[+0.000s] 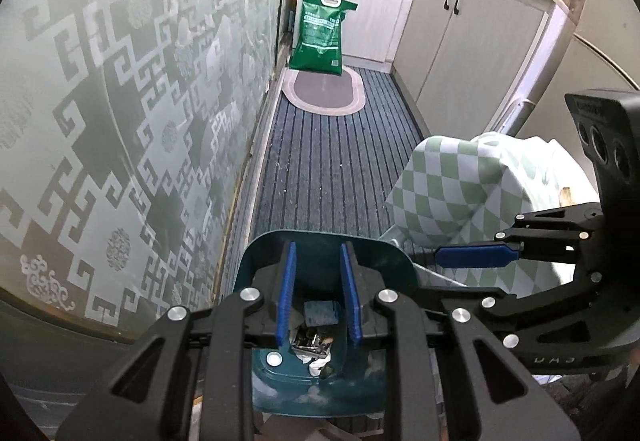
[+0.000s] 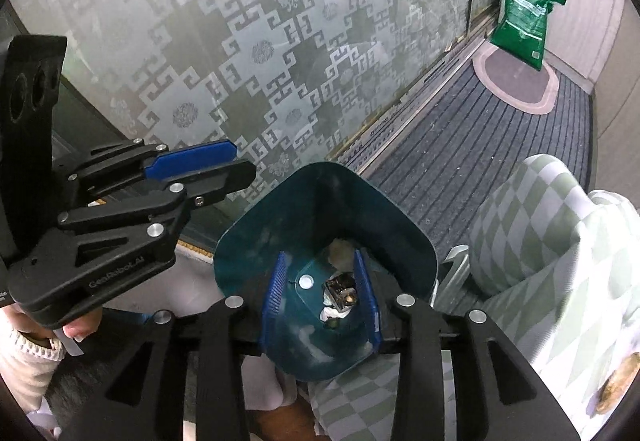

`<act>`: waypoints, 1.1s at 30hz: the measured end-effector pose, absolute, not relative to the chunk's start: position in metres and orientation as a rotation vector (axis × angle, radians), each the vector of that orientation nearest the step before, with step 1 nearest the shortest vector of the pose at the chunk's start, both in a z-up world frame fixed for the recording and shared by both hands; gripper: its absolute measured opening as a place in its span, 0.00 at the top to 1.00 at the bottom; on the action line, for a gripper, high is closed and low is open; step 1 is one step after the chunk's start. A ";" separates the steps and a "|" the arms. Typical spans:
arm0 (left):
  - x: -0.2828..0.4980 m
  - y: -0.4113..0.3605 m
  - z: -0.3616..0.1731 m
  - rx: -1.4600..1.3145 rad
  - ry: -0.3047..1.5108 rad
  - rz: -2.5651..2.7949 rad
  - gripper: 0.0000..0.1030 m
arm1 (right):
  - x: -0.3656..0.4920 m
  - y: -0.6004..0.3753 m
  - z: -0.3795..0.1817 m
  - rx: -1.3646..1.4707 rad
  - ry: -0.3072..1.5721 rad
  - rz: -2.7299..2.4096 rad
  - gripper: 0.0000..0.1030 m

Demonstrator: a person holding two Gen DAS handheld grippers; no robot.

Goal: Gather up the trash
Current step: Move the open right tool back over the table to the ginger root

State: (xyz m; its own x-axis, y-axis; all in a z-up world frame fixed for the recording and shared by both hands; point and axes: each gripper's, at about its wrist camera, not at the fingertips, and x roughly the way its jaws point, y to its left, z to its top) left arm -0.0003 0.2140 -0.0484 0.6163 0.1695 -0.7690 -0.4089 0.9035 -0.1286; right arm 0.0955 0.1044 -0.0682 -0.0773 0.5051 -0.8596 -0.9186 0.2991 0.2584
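Observation:
A teal plastic dustpan-like bin (image 1: pixel 384 257) (image 2: pixel 400 237) sits low over the striped floor mat. Inside lie a crumpled foil wrapper (image 1: pixel 310 345) (image 2: pixel 340 291), white paper scraps (image 2: pixel 332 315), a pale lump (image 2: pixel 340 253) and a blue-grey block (image 1: pixel 320 313). My left gripper (image 1: pixel 319 293) hangs over the bin, its blue pads apart with nothing between them; from the right wrist it shows side-on at the bin's left (image 2: pixel 224 161). My right gripper (image 2: pixel 321 293) stands open above the trash, touching none of it. In the left wrist view the right gripper (image 1: pixel 460 259) reaches in from the right.
A frosted patterned glass door (image 1: pixel 120 101) runs along the left. Grey striped carpet (image 1: pixel 332 161) leads to an oval mat (image 1: pixel 324 91) and a green bag (image 1: pixel 320 33) against white cabinets (image 1: pixel 460 53). Green-and-white checked cloth (image 1: pixel 448 185) bulges beside the bin. A person's hand (image 2: pixel 80 325) holds the left gripper.

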 end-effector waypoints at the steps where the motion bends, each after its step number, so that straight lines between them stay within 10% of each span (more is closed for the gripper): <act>1: -0.001 0.214 -0.046 -0.305 0.837 0.341 0.77 | 0.096 0.103 -0.066 -0.481 1.097 1.256 0.66; 33: 0.059 0.099 0.005 -0.178 0.702 0.162 0.45 | 0.190 -0.062 0.027 -0.161 0.790 0.992 0.38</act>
